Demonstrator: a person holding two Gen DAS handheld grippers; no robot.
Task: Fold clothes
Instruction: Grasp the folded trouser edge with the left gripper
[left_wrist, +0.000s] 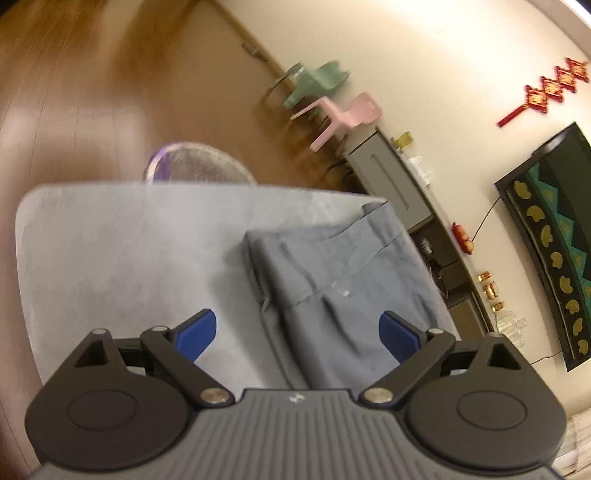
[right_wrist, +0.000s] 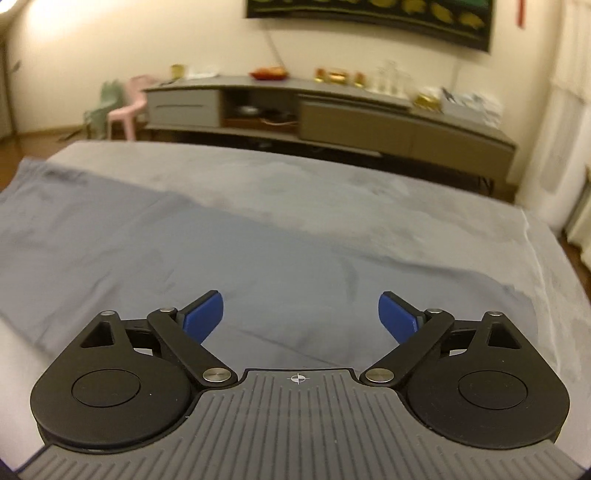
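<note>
Grey-blue clothing (left_wrist: 340, 288) lies on the grey bench (left_wrist: 122, 251), folded into a long band with a seam and a hemmed end showing. In the left wrist view it runs from the gripper's nose up toward one o'clock, reaching the bench's far right edge, with soft creases along its length. In the right wrist view the same cloth (right_wrist: 155, 251) spreads flat from nine o'clock across the middle, its far edge slanting down toward three o'clock over the bare bench top (right_wrist: 332, 192).

Left gripper (left_wrist: 298, 334) hangs above the near part of the cloth with its jaws spread wide; the blue pads (left_wrist: 195, 338) hold nothing and touch nothing that can be seen, one over the bare bench and the other over the fabric. Right gripper (right_wrist: 300, 319) also has its jaws wide apart and empty, both blue pads (right_wrist: 397, 317) poised over the garment; whether they rest on it cannot be told.

Beyond the bench, at twelve o'clock in the right wrist view, a long low sideboard (right_wrist: 332, 114) stands against the wall, with a pink chair (right_wrist: 127, 109) at its left end.
</note>
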